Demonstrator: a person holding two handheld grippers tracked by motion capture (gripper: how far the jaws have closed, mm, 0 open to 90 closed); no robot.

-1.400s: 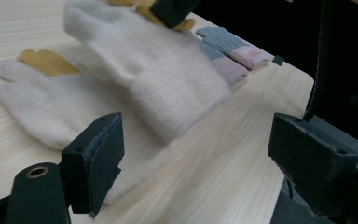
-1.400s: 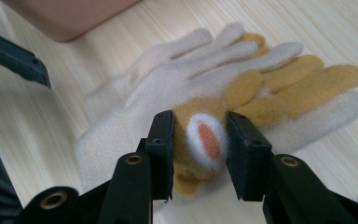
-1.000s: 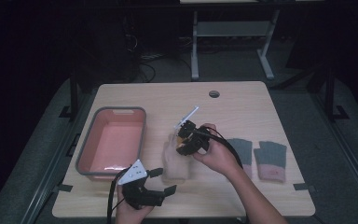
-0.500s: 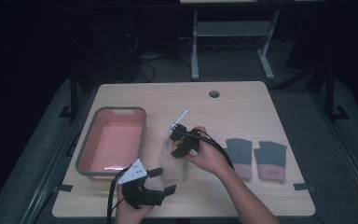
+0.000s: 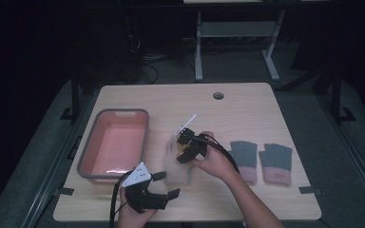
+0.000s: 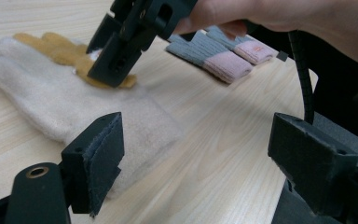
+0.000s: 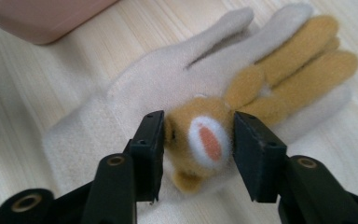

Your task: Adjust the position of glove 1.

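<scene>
The high view is dim, the surroundings nearly black and only the table (image 5: 247, 109) lit, softly from above, with no hard shadows. Both gripper views are bright and evenly lit. Beyond the left gripper (image 6: 200, 158) the wood shows mild glare; around the right gripper (image 7: 198, 140) the cream glove (image 7: 168, 88) blurs toward the edges, and its jaws are soft
</scene>
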